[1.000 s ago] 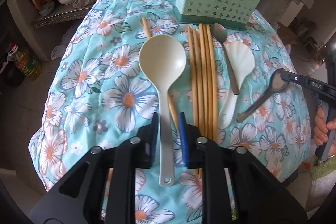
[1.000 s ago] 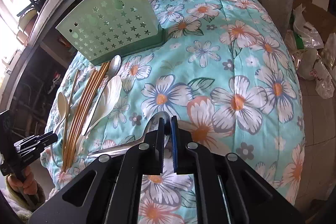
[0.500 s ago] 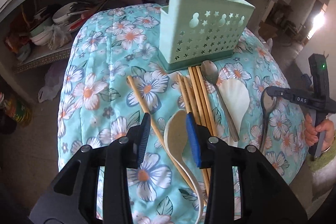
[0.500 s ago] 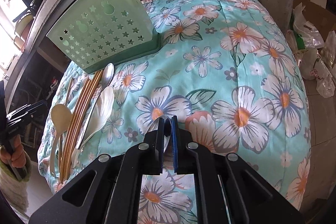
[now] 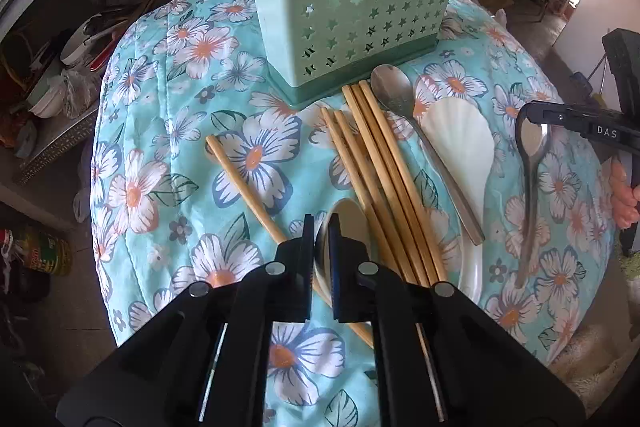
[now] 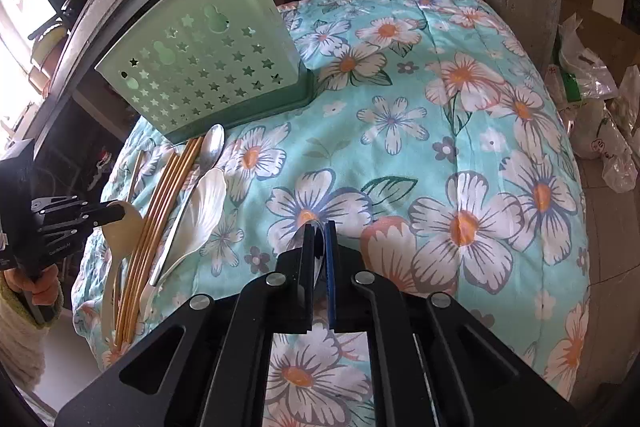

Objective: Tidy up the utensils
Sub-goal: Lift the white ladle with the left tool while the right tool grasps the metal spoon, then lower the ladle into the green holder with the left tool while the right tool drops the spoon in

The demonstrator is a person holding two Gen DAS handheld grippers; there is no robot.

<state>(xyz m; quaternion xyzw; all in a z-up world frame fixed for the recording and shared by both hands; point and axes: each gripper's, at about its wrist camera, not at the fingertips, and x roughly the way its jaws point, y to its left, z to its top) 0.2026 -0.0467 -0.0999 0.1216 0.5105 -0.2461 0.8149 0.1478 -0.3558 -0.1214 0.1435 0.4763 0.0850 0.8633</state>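
My left gripper [image 5: 321, 227] is shut on the bowl of a cream plastic ladle [image 5: 350, 223], which also shows in the right wrist view [image 6: 120, 231]. My right gripper [image 6: 319, 233] is shut on the bowl of a metal spoon [image 6: 298, 241]; it also shows in the left wrist view [image 5: 532, 163], hanging handle down. A green star-cut utensil holder [image 5: 360, 11] stands upright at the back of the table. Several wooden chopsticks [image 5: 384, 179], another metal spoon [image 5: 404, 107] and a white shell-shaped scoop [image 5: 464, 151] lie in front of it.
A floral quilt [image 6: 460, 155] covers the small table. One chopstick [image 5: 240, 175] lies apart to the left. Shelves with bowls [image 5: 80, 39] stand behind on the left. Plastic bags [image 6: 592, 107] lie on the floor to the right.
My left gripper has closed on the ladle's bowl and moved closer to the holder. My right gripper still holds the metal spoon, raised a little.
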